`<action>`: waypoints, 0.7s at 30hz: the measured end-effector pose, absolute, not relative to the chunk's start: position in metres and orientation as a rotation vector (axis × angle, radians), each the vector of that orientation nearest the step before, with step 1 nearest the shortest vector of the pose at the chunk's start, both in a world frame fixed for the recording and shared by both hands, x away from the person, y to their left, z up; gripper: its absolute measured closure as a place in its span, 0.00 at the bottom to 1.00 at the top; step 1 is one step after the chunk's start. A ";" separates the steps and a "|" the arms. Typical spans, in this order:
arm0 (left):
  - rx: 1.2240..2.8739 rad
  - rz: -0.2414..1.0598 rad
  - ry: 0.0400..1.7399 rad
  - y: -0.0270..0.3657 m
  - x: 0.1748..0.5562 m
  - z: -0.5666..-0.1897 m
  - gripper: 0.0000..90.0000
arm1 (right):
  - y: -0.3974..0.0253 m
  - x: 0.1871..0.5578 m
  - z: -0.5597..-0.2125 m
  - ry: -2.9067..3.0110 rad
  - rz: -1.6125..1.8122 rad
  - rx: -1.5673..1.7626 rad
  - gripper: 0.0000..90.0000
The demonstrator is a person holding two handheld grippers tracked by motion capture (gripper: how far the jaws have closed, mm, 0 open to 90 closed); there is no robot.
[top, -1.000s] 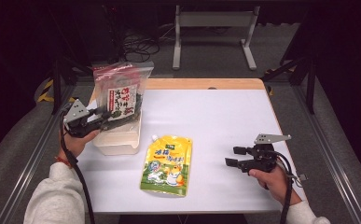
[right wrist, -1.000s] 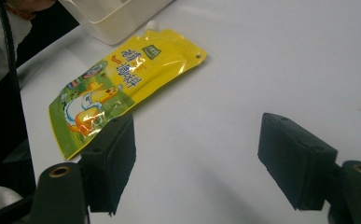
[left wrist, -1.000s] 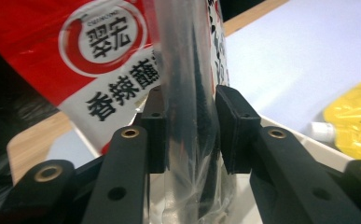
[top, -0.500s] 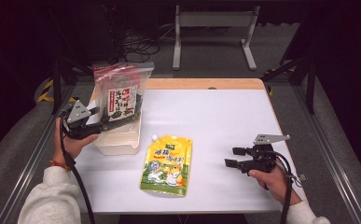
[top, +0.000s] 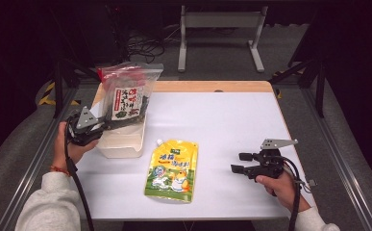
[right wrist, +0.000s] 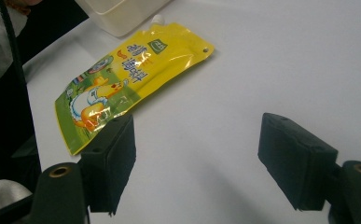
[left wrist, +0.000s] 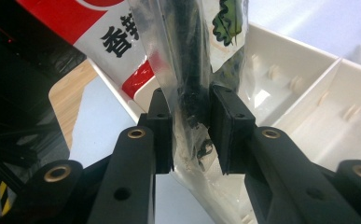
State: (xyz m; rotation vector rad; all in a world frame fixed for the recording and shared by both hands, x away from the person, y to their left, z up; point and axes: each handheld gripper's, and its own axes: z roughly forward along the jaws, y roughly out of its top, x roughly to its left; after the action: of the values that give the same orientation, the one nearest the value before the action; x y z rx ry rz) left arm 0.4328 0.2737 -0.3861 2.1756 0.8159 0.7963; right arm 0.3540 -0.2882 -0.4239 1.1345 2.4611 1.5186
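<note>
left gripper view: my left gripper (left wrist: 190,135) is clamped on the clear bag (left wrist: 187,56), held upright over the white bin (left wrist: 308,93). high view: right gripper (top: 239,162) jaws wide, resting on the table (top: 231,115), near the yellow pouch (top: 172,169).

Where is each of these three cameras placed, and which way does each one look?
High view: above the person's side, looking forward and down on the white table; both forearms, left gripper and right gripper show.
Left gripper view: rides the left gripper, facing the clear plastic seaweed bag clamped between its black jaws, over the cream plastic divided bin.
Right gripper view: rides the right gripper, looking between open jaws at the yellow spouted pouch; a grey sleeve shows.
Shared: high and right gripper views both show the pouch.
</note>
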 end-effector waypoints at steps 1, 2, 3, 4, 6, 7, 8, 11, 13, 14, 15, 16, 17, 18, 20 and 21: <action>2.177 0.790 0.805 0.273 0.434 -0.387 0.79 | -0.288 0.354 -0.424 2.465 1.515 1.136 0.30; 2.172 0.787 0.811 0.272 0.436 -0.388 0.80 | -0.287 0.354 -0.424 2.470 1.515 1.127 0.30; 2.169 0.785 0.813 0.272 0.437 -0.389 0.80 | -0.286 0.354 -0.424 2.473 1.514 1.131 0.30; 2.169 0.779 0.813 0.272 0.437 -0.389 0.80 | -0.286 0.354 -0.425 2.477 1.511 1.126 0.30; 2.180 0.783 0.806 0.272 0.437 -0.390 0.81 | -0.285 0.354 -0.425 2.485 1.513 1.122 0.30; 2.180 0.783 0.806 0.273 0.437 -0.391 0.82 | -0.285 0.354 -0.426 2.490 1.507 1.122 0.30; 2.178 0.777 0.808 0.274 0.437 -0.393 0.82 | -0.285 0.354 -0.426 2.493 1.504 1.120 0.30; 2.233 0.826 0.794 0.272 0.435 -0.396 0.85 | -0.285 0.354 -0.427 2.497 1.508 1.126 0.30; 2.235 0.834 0.791 0.272 0.435 -0.397 0.86 | -0.285 0.354 -0.427 2.498 1.522 1.129 0.30; 2.241 0.840 0.789 0.270 0.434 -0.398 0.86 | -0.285 0.355 -0.427 2.500 1.523 1.124 0.30; 2.257 0.853 0.785 0.269 0.433 -0.398 0.86 | -0.284 0.355 -0.427 2.500 1.526 1.123 0.30; 2.274 0.859 0.778 0.267 0.432 -0.398 0.86 | -0.284 0.355 -0.427 2.501 1.530 1.126 0.30; 2.288 0.862 0.764 0.266 0.432 -0.399 0.87 | -0.283 0.356 -0.428 2.506 1.533 1.126 0.30; 2.295 0.861 0.760 0.266 0.431 -0.399 0.87 | -0.282 0.356 -0.428 2.511 1.528 1.123 0.30; 2.300 0.830 0.758 0.267 0.431 -0.399 0.87 | -0.281 0.356 -0.428 2.521 1.526 1.116 0.30; 2.300 0.830 0.758 0.267 0.431 -0.399 0.87 | -0.281 0.356 -0.428 2.521 1.526 1.116 0.30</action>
State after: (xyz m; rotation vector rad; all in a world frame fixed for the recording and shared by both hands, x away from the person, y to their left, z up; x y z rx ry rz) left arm 0.4307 0.2675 -0.3994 2.3002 0.7582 0.8300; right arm 0.3563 -0.2807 -0.4280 1.1163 2.5206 1.5259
